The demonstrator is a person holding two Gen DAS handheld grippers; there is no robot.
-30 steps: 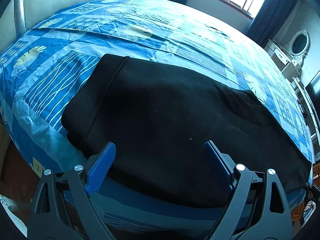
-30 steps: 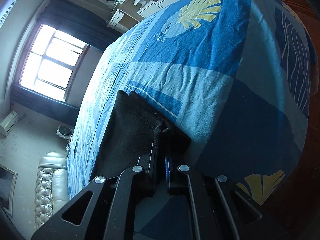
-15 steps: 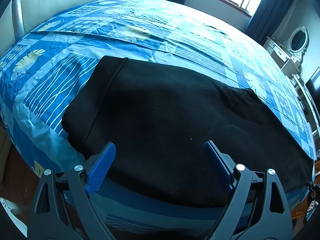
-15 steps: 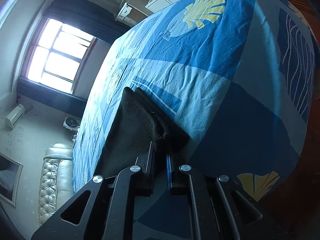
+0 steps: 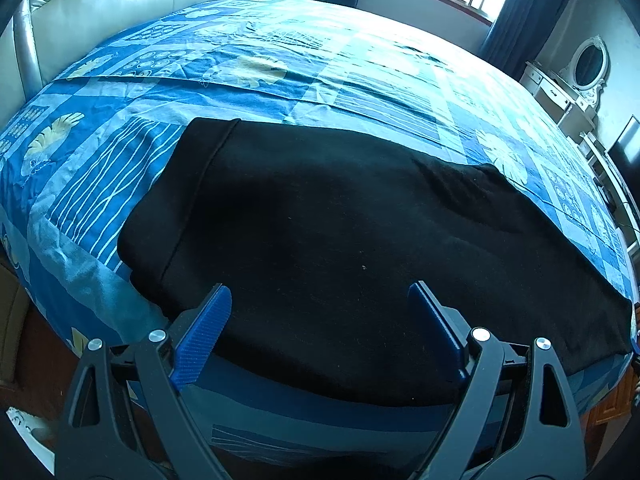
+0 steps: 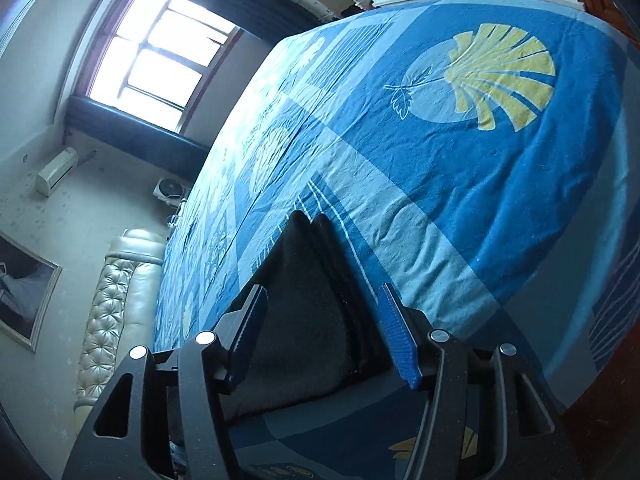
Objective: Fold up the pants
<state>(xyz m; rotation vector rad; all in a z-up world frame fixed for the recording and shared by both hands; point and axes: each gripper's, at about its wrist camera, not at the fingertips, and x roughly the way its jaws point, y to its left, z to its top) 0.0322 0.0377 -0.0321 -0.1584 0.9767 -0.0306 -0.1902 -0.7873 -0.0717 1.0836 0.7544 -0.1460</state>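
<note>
- the soft black pants (image 5: pixel 340 240) lie flat and long on the bed, on top of a blue patterned bed sheet with yellow leaves (image 5: pixel 280 68).
- they sit near the front edge of the bed.
- the left tongs (image 5: pixel 320 320) hang over the pants with their blue pads wide apart, gripping nothing.
- the right tongs (image 6: pixel 320 332) are at the end of the pants (image 6: pixel 304 300). their jaws have just been opening, and the cloth lies between the pads but is not pinched.
- a pale leather headboard (image 5: pixel 120 4) stands behind the bed, and a bright window (image 6: pixel 160 52) lights the room.
</note>
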